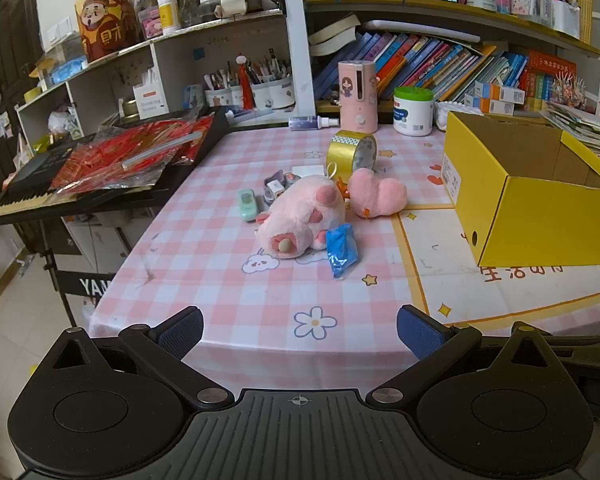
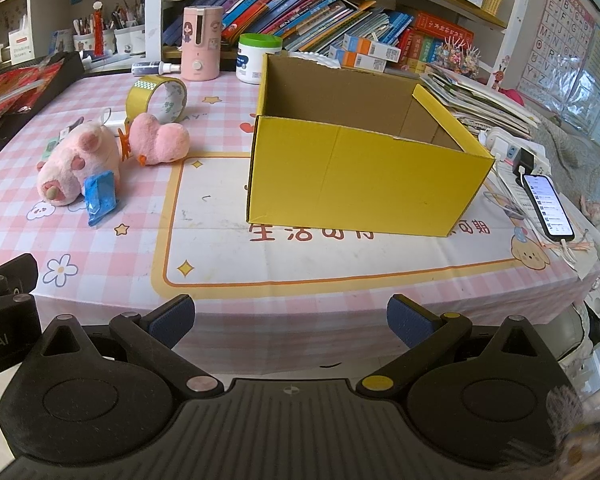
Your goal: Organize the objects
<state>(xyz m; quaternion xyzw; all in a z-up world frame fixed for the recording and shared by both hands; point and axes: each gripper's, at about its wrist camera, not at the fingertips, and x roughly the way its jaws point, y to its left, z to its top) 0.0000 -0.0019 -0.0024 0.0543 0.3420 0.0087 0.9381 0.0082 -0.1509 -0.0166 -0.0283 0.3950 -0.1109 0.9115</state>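
Holding both tongs over the table's near edge, I have my left gripper [image 1: 300, 330] and my right gripper [image 2: 291, 318] spread as wide as they go, with nothing between the blue pads. The yellow box [image 2: 360, 176] stands open-topped toward the table's right side, nearer the far edge. Left of it, around the middle, lies the pink pig plush [image 1: 300, 216], a blue packet [image 1: 342, 250] leaning against its near side. The pink heart plush [image 1: 376, 192] sits just beside the pig, and the gold tape roll [image 1: 352, 150] stands on edge behind both.
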